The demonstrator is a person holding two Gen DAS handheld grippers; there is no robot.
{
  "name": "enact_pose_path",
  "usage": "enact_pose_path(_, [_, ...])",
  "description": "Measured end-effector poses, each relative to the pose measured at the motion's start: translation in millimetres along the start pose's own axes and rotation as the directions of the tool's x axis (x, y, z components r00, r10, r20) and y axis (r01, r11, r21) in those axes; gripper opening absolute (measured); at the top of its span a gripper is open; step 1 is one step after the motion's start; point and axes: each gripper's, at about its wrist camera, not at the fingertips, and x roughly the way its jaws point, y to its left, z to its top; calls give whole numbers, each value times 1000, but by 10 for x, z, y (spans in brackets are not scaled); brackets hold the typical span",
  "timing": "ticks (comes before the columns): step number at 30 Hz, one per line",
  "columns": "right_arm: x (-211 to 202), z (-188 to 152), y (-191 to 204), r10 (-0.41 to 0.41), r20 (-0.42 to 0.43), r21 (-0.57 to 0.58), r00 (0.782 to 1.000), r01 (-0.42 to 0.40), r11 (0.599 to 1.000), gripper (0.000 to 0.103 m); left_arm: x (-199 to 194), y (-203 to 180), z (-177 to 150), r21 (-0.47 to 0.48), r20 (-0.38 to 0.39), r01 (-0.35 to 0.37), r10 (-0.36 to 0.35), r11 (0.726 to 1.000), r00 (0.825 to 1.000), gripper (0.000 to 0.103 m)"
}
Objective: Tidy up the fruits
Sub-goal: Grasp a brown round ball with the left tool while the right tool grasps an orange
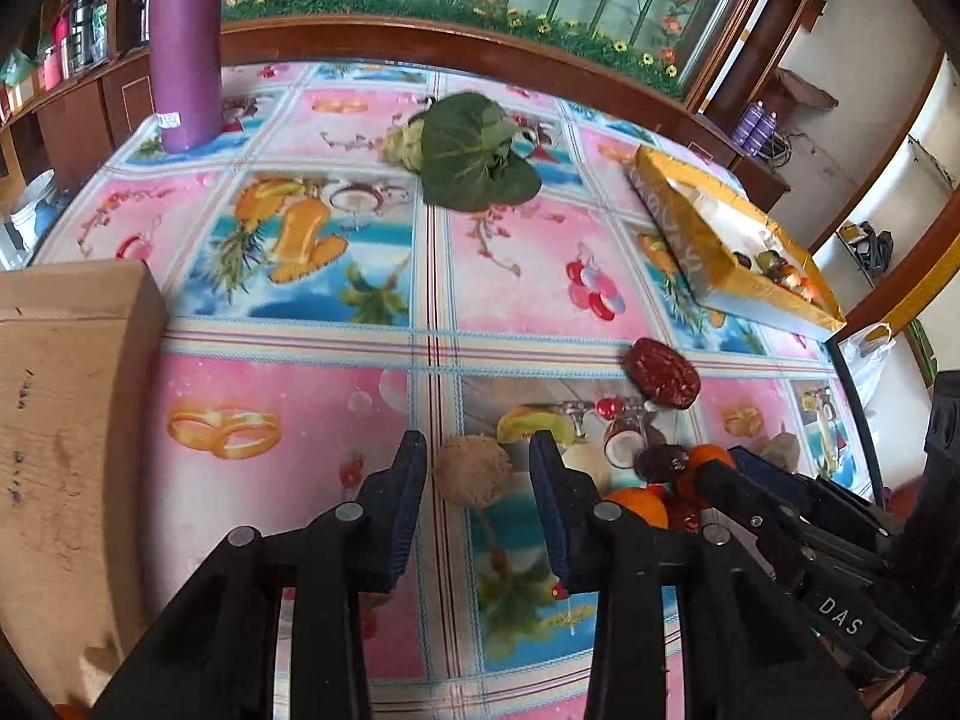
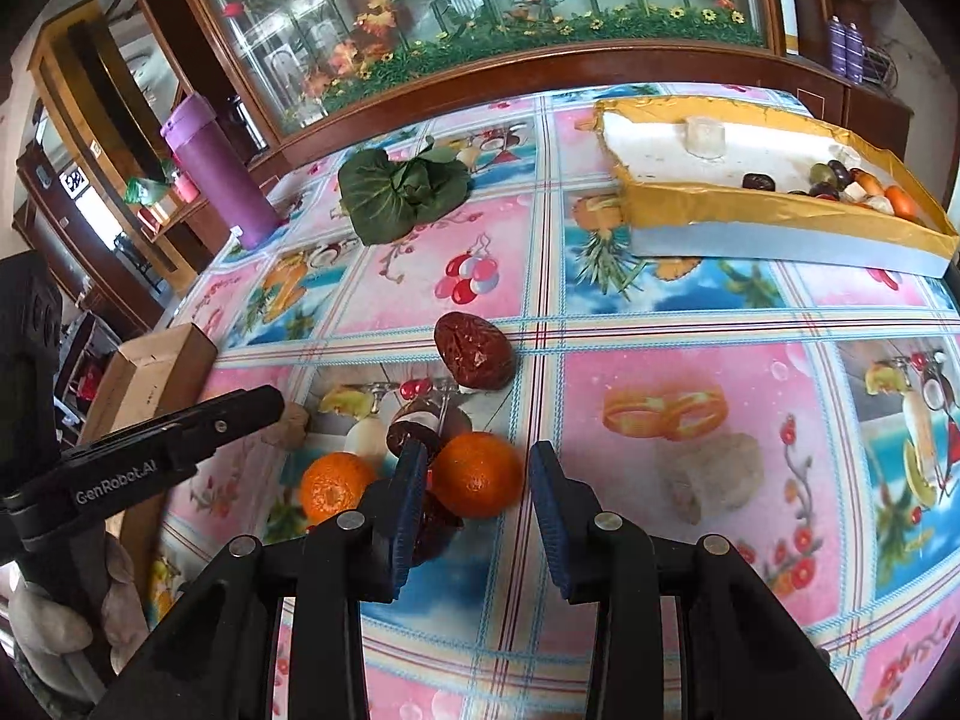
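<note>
Two hand-held claws low over tabletop [image 2: 690,360] covered in glossy fruit-print cloth. Left claw [image 1: 478,462]: jaws parted, flanking a round, rough tan-brown fruit [image 1: 473,476] without visibly pressing it; nothing pinched. Right claw [image 2: 478,471]: jaws likewise parted, a smooth bright orange tangerine [image 2: 477,474] lying in the gap nearer the left pad, contact not certain; reads as not yet gripped. Loose cluster just beside: second tangerine [image 2: 336,487], glossy dark-brown rounded pieces [image 2: 414,435], a pale egg-shaped piece [image 2: 365,438], and slightly apart a larger wrinkled dark-red date-like fruit [image 2: 474,354]. Pale lumpy fruit [image 2: 711,477] alone to the right of that claw. Further back: shallow gold-edged box with white lining [image 2: 780,204], small mixed fruits already gathered in its far corner; likely destination. Also present: leafy green vegetable [image 2: 402,189], tall purple flask [image 2: 219,171], plain cardboard box [image 1: 66,420]. Handling estimate: tangerine light, skin slightly yielding and a bit slick, round so prone to rolling off a sideways nudge on the shiny cloth; best taken across the widest middle with moderate squeeze. Tan fruit appears firm and rough, should hold well gripped at its equator. Glossy brown pieces look small and slippery; neighbours crowd the tangerine, so bumping them is a risk.
</note>
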Motion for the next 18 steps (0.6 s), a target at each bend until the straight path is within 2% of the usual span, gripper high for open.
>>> enact_pose_path(4, [104,-8,16,-7,-18,-13,1000,6,1000,38,61,-52,-66,43,5,-9,9,999,1000,34])
enact_pose_path(6, [109,-22,31,-14,-1,-24,1000,14,1000,38,55,-63,-83,53,15,-13,12,999,1000,34])
enact_pose_path(9, [115,-51,52,-26,19,-34,999,27,999,38,40,-65,-110,60,32,-33,31,998,999,27])
enact_pose_path(12, [101,-70,45,-24,34,-29,999,25,999,36,21,-71,-136,50,34,-40,38,998,999,27])
enact_pose_path(18, [-48,-62,-18,29,65,19,997,-30,999,36,-365,-169,-225,41,96,-24,20,999,995,27])
